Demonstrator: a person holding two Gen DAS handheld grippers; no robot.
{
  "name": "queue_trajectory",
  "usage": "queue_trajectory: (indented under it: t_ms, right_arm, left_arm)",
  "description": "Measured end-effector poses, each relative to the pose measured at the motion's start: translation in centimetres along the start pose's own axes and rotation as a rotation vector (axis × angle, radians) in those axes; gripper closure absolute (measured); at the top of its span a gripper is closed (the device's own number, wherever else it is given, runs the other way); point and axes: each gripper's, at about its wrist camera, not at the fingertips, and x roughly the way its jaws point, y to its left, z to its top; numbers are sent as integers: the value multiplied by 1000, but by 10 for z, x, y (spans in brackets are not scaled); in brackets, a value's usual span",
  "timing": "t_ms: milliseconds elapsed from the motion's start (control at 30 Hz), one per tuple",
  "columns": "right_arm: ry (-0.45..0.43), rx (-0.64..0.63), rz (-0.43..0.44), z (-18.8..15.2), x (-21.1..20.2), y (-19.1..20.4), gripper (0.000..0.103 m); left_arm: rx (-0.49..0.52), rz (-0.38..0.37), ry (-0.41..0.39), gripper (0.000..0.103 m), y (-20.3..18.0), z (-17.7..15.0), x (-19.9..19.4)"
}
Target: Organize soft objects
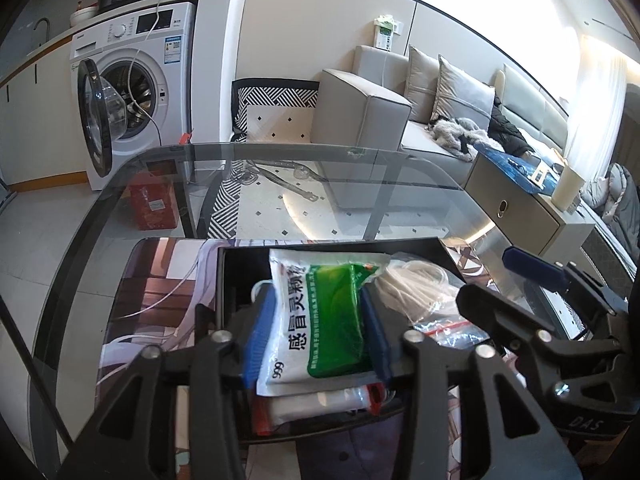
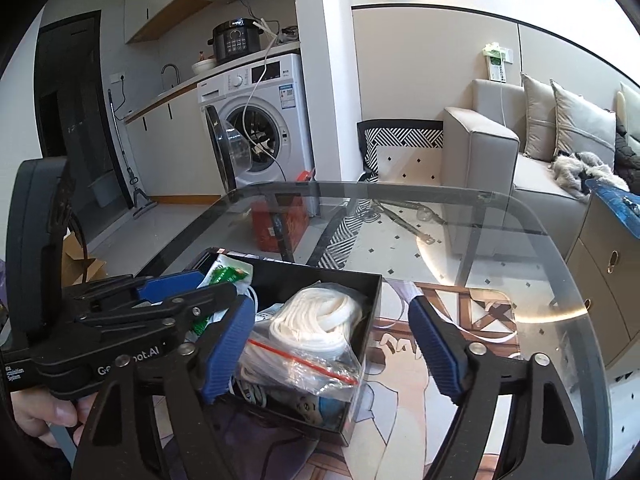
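A black tray point(image 1: 236, 280) sits on the glass table. My left gripper point(image 1: 316, 344) is shut on a white and green medicine sachet pack point(image 1: 320, 320) and holds it over the tray. Under the pack lie other flat packets point(image 1: 312, 400). A clear zip bag of white cord point(image 1: 416, 288) lies in the tray's right part; it also shows in the right wrist view point(image 2: 316, 328). My right gripper point(image 2: 332, 344) is open and empty, its left finger over the tray point(image 2: 360, 352) beside the cord bag, its right finger outside the tray. The left gripper point(image 2: 192, 292) shows there too.
The glass table point(image 1: 280, 168) carries a printed mat point(image 2: 440, 360) under the tray. A grey sofa point(image 1: 360, 112), a side cabinet point(image 1: 520, 204) and a washing machine with an open door point(image 1: 128, 92) stand beyond. A red box point(image 1: 154, 204) sits on the floor.
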Motion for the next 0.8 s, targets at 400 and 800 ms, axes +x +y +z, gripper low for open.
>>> queue_trajectory:
  t_ms: [400,800]
  right_arm:
    - [-12,-1,1,-17,-21,-6,4]
    - [-52,-60,38,-38,-56,11,1]
  left_arm:
    - [18,9,-51,0,6,-11,-33]
    - [73,67,-158,0,8,-28,-79]
